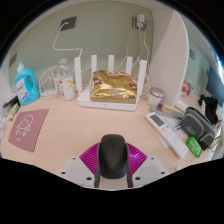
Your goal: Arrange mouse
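My tool point(112, 172) is clenched on the mouse point(112, 153), both pads pressing its sides just above the tabletop point(80, 125). I judge I'm mid-carry, with placing the next step: lower it flat and let go. Ahead lies bare wood up to the router point(112, 85). A pink mat point(28, 127) crowds one side, a remote point(166, 132) the other.

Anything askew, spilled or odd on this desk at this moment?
Nothing spilled or damaged. The black mouse sits between the gripper fingers. One oddity: a crumpled gold foil bag lies on the white router.
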Tool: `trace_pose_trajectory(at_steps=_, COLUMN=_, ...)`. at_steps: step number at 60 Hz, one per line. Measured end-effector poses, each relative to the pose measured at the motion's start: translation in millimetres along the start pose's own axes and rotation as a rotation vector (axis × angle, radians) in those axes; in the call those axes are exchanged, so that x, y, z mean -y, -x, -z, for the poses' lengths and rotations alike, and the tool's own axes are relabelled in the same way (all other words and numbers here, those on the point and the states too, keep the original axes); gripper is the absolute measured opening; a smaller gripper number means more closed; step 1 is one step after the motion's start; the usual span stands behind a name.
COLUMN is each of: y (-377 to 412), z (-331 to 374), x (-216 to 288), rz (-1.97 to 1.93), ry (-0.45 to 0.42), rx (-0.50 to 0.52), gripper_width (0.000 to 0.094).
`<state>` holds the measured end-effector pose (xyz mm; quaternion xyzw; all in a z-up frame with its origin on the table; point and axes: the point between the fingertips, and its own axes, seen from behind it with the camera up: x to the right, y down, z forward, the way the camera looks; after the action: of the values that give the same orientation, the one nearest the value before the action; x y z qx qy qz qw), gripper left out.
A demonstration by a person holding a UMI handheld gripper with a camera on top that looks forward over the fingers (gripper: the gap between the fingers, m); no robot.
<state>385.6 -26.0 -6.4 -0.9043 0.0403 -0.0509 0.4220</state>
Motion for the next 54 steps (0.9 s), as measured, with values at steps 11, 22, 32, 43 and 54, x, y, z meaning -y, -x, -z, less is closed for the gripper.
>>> trace_pose_trajectory(at_steps=11, y=-4.8, z=64.2, x=85.7, rz=0.015, ry=-0.124, rx=-0.116, gripper_width=0.0366)
trace_pose_trajectory(at_steps=22, y=75.7, z=155.3, x=218.3, rz=0.001, ry=-0.374, rx=-0.067, gripper_width=0.0366)
trace_pose_trajectory(at_steps=32, y=227.5, z=153.5, x=238.6, rz=0.040, ry=-0.393, rx=0.116, gripper_width=0.0363)
trace_pose_trajectory(at_steps=43, y=357.3, z=42.6, x=123.2, rz=0.087, ry=-0.139, rx=0.235, gripper_width=0.0360)
trace_pose_trajectory(at_steps=54, y=383.1, z=-19.7, x=47.8, rz=0.104, ry=0.008, rx=0.221, gripper_width=0.0375)
